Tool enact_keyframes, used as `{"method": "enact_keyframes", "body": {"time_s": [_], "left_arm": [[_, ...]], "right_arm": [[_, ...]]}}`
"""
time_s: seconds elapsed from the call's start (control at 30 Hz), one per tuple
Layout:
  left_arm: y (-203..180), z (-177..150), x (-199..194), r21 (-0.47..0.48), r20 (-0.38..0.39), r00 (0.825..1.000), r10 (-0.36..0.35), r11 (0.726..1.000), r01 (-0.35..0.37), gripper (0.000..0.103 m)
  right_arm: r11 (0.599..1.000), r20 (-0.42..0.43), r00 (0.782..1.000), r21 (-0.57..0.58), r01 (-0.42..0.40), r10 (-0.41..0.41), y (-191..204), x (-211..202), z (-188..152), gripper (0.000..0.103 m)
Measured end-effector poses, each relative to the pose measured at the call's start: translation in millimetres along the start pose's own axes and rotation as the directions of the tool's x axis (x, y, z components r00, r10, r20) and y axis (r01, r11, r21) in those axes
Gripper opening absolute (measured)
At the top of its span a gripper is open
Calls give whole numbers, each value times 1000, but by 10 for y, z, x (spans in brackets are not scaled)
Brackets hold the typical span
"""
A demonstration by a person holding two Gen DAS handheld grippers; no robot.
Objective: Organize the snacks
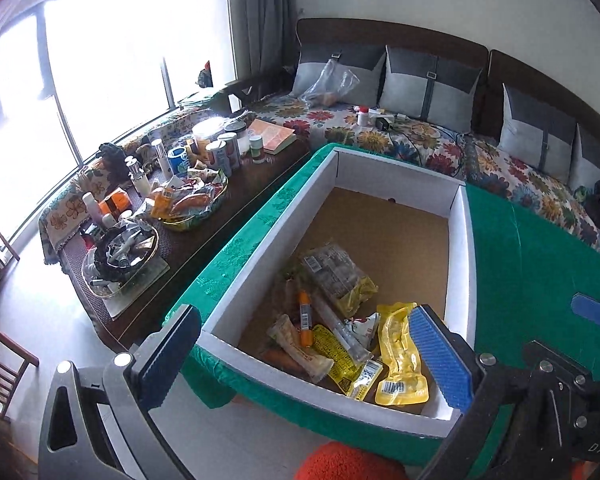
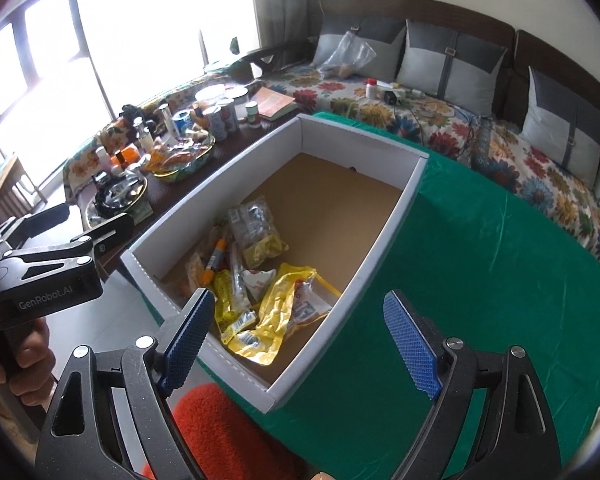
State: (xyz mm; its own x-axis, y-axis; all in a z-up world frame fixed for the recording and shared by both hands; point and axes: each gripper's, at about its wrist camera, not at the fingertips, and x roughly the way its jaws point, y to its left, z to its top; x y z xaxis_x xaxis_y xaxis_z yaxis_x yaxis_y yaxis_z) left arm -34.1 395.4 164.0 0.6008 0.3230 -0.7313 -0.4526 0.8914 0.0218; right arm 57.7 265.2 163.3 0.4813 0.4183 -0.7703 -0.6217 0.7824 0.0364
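A white cardboard box stands on a green tablecloth. Several snack packets lie at its near end: a yellow pouch, a clear packet with yellow base, an orange tube. My left gripper is open and empty above the box's near end; it also shows in the right wrist view. My right gripper is open and empty over the box's near right corner; one blue fingertip shows in the left wrist view.
A dark side table on the left holds cans, bottles, a book, a snack-filled dish and a glass tray. A floral sofa with grey cushions runs behind. The green tablecloth spreads right of the box. An orange cushion lies below.
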Motion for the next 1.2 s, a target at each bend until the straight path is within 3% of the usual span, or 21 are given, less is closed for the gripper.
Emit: {"method": "enact_keyframes", "body": {"time_s": [0.33, 0.6, 0.77, 0.93, 1.1, 1.2], "left_arm": [[121, -129, -136, 3, 40, 992, 119, 993, -119, 103], [143, -117, -170, 3, 53, 997, 63, 998, -64, 103], [233, -75, -171, 8, 55, 996, 68, 998, -69, 103], [326, -3, -152, -20, -6, 1000, -6, 1000, 6, 103], [305, 50, -190, -5, -6, 1000, 17, 1000, -17, 103], [305, 69, -174, -13, -15, 1000, -9, 1000, 9, 103]], "right_arm": [[997, 52, 998, -63, 43, -40, 234, -76, 55, 89], [994, 56, 996, -84, 67, -62, 234, -43, 45, 89], [994, 52, 997, -87, 69, -65, 251, -35, 58, 89], [995, 48, 998, -90, 52, -48, 287, -39, 83, 89], [995, 45, 998, -87, 47, -44, 292, -44, 112, 89], [996, 32, 999, -85, 41, -38, 294, -25, 138, 89]]}}
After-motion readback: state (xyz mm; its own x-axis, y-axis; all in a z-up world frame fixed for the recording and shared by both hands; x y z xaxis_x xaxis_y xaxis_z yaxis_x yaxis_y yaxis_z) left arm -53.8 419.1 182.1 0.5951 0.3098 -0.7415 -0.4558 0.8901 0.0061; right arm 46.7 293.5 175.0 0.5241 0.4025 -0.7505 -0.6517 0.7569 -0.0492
